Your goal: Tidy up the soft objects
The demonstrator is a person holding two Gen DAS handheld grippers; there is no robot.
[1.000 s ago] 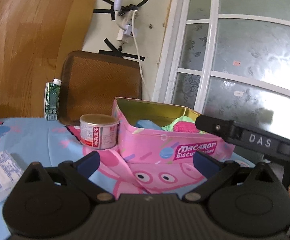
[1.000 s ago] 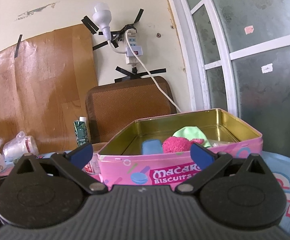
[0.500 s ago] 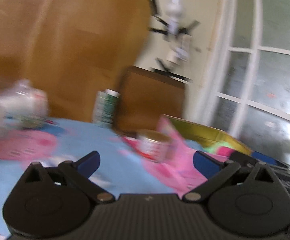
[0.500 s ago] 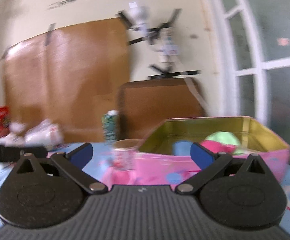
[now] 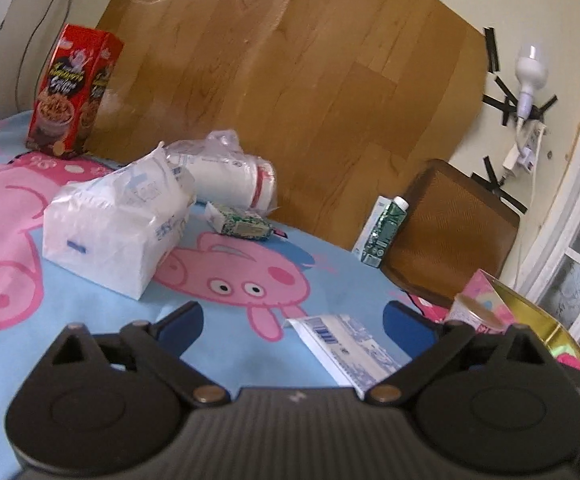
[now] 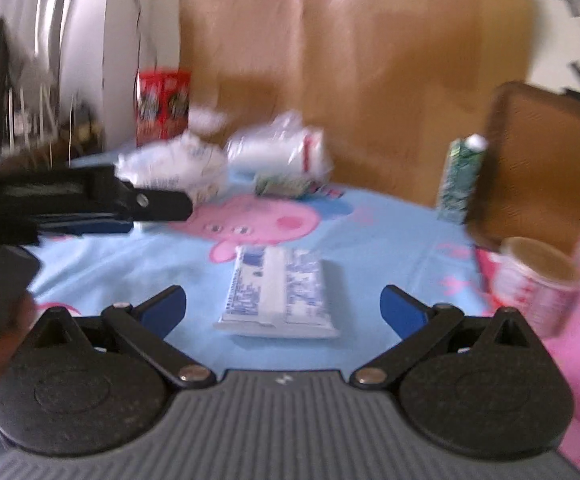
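A flat white-and-blue tissue pack (image 6: pixel 279 294) lies on the blue cartoon tablecloth (image 6: pixel 390 232), straight ahead of my open, empty right gripper (image 6: pixel 283 306). It also shows in the left wrist view (image 5: pixel 348 346), just right of centre before my open, empty left gripper (image 5: pixel 292 322). A large white tissue bag (image 5: pixel 115 222) and a plastic-wrapped paper roll (image 5: pixel 229 174) sit further back. The pink tin (image 5: pixel 530 320) holding soft items is at the right edge. The left gripper's body (image 6: pixel 77 202) shows at the left of the right wrist view.
A red cereal box (image 5: pixel 71 94) stands far left. A small green pack (image 5: pixel 241 224), a green carton (image 5: pixel 384 234) and a round can (image 6: pixel 534 284) stand on the table. A brown chair back (image 5: pixel 450 236) is behind the carton.
Both grippers have swung left, away from the pink tin, and now face the tissue packs on the table. Both stay open and empty.
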